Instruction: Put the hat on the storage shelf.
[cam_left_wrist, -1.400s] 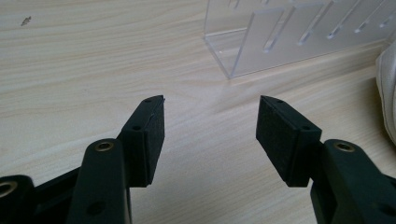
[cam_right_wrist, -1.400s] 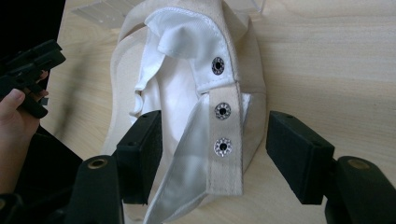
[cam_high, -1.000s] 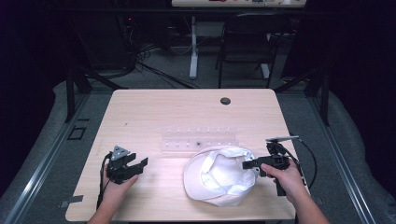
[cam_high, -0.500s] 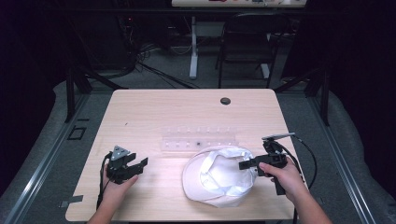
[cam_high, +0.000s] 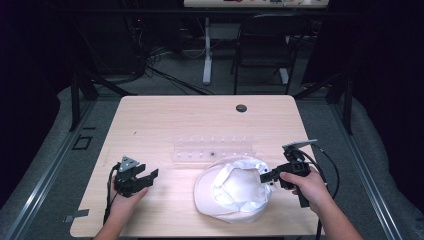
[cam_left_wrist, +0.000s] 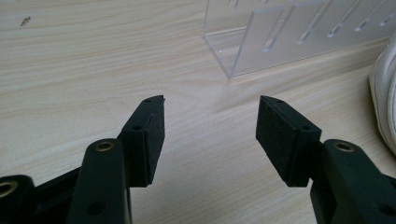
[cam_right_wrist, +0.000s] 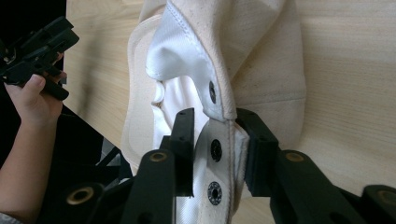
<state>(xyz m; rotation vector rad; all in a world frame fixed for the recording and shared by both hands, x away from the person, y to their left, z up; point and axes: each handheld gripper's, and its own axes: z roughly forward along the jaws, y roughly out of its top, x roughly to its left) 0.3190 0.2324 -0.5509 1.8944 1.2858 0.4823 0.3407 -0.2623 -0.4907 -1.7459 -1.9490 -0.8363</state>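
White cap, upside down at the table's 5 o'clock: right gripper, jaws just closing, pinches its snap-back strap. Thin hold risks slipping. Left gripper, 9 o'clock, gapes empty.

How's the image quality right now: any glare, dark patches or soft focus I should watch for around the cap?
High view: table evenly lit, surroundings near black; cap bright, its folds washed out; clear rack faint against the wood. Left gripper view: left gripper sharp, rack edges glinting. Right gripper view: right gripper around the cap's snap strap, seam crisp, near jaws slightly soft, dark at left.
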